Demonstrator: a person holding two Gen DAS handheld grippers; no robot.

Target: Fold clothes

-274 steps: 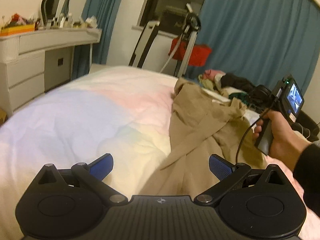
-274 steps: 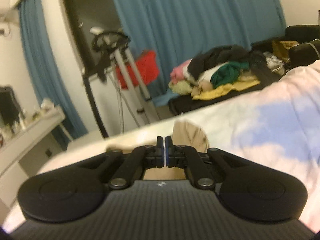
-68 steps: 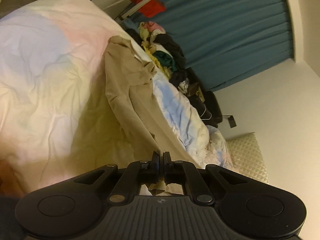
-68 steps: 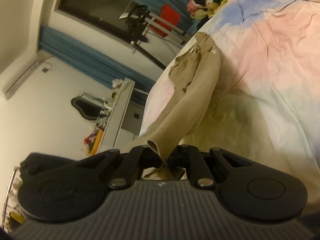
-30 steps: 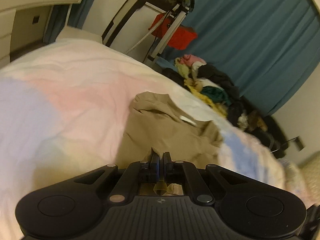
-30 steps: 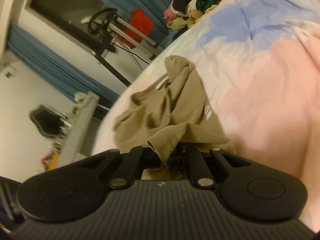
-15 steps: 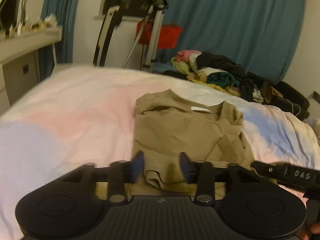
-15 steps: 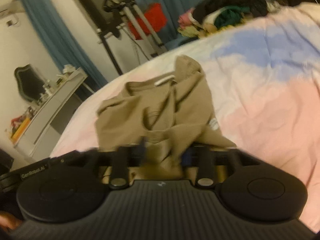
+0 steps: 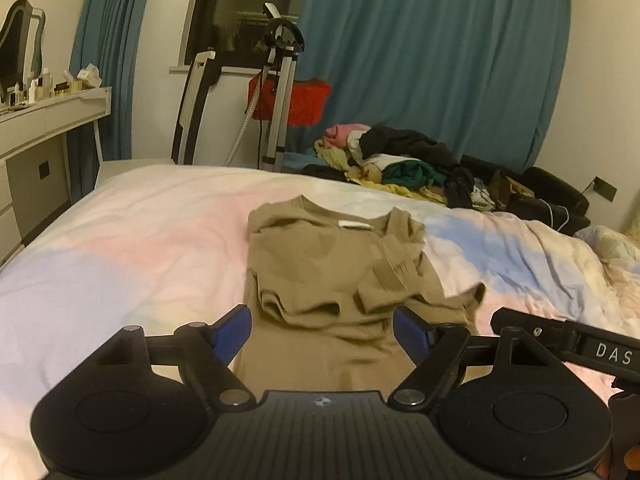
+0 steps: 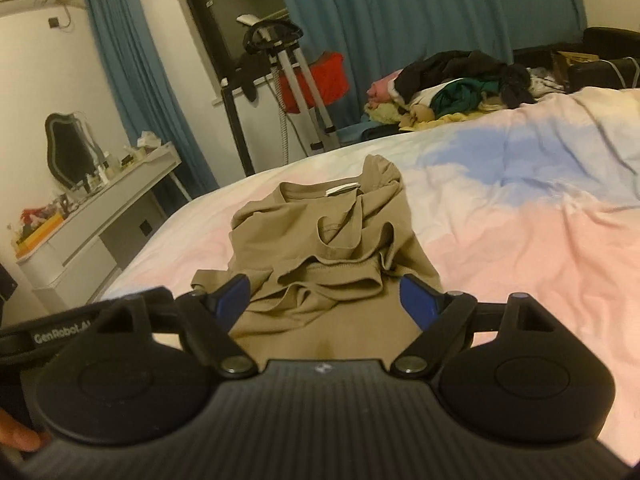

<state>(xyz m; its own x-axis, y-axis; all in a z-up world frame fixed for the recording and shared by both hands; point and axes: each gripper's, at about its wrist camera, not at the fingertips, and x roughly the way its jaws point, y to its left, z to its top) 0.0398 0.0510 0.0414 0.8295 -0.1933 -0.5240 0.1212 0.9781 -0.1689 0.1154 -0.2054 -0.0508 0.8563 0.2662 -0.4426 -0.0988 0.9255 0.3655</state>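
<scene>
A tan T-shirt (image 9: pixel 328 264) lies folded over on itself on the pastel bed cover (image 9: pixel 132 248), collar at the far end, loose hem rumpled on top. It also shows in the right wrist view (image 10: pixel 320 240). My left gripper (image 9: pixel 322 330) is open and empty just above the shirt's near edge. My right gripper (image 10: pixel 324 294) is open and empty over the same near edge, beside the left one. The right gripper's body (image 9: pixel 568 344) shows at the right of the left wrist view.
A pile of mixed clothes (image 9: pixel 392 160) lies beyond the bed's far side. A white dresser (image 9: pixel 36 132) stands at the left. A garment steamer stand (image 9: pixel 280 92) and blue curtains (image 9: pixel 432 60) are at the back. The cover (image 10: pixel 520 220) stretches to the right.
Both grippers have let go of the shirt's hem and opened wide. The folded-over part has dropped onto the shirt and lies still.
</scene>
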